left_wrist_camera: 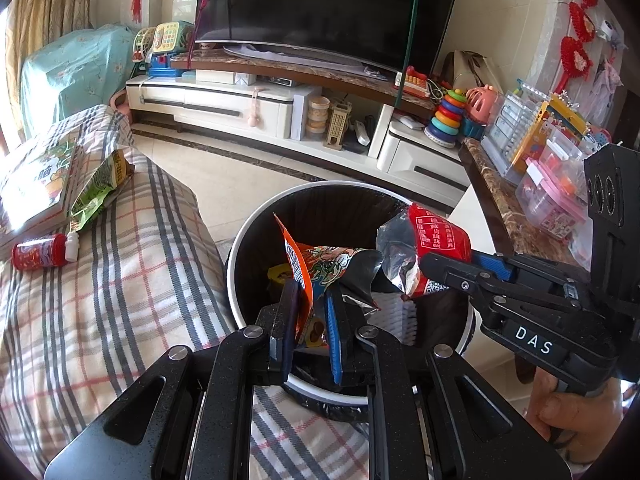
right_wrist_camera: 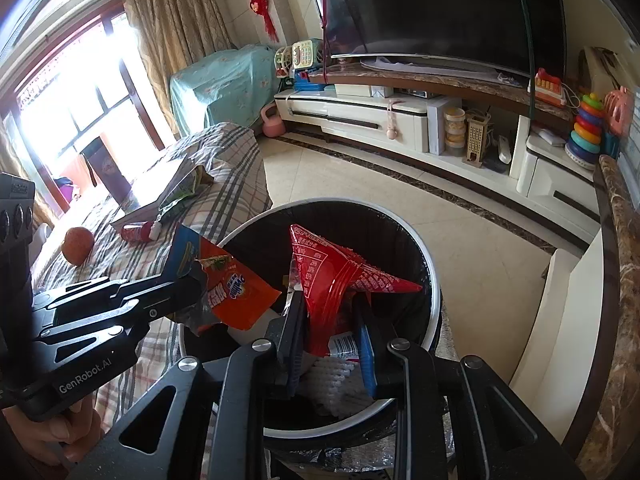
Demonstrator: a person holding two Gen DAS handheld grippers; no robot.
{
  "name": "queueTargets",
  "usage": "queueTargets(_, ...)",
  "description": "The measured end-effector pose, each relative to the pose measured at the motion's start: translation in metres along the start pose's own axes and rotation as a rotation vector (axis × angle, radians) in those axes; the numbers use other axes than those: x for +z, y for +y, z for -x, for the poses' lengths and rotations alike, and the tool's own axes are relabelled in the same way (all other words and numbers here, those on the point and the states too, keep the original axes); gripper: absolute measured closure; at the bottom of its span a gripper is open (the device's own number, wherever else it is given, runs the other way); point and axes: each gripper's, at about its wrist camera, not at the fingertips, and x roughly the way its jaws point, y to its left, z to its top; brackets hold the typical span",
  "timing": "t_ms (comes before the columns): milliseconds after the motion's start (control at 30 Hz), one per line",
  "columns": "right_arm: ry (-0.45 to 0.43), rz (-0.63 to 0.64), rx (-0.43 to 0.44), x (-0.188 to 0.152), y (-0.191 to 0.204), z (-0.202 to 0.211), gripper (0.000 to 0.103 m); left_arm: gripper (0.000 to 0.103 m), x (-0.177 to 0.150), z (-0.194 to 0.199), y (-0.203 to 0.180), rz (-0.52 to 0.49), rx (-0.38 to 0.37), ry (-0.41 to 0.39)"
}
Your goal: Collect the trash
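We find the left hand-held gripper (left_wrist_camera: 310, 320) clamped on an orange snack wrapper (left_wrist_camera: 316, 268) and the right hand-held gripper (right_wrist_camera: 332, 332) clamped on a red wrapper (right_wrist_camera: 328, 280) — both above the trash bin (left_wrist_camera: 240, 240). Risk: either light wrapper may snag a finger or drift past the rim on release.

Bright daylight, window (right_wrist_camera: 60, 92) blown out; strong fisheye edge warping, dark corner vignette.
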Motion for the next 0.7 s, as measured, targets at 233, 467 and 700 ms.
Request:
queueTargets(233, -0.018, -0.022, 0.007, -0.001, -0.004, 0.011, 0.047, 0.038, -0.004, 0.011, 0.005, 0.028, 0.045, -0.010)
queueTargets(467, -0.086, -0.066, 0.034, -0.011, -0.001, 0.038, 0.015, 0.030, -0.021, 0.039, 0.014, 0.057, 0.053, -0.043)
queueTargets(700, -0.161, -0.132, 0.060, -0.037, 0.010, 0.070, 0.001, 0.018, -0.052, 0.078, 0.023, 0.120, 0.033, -0.107)
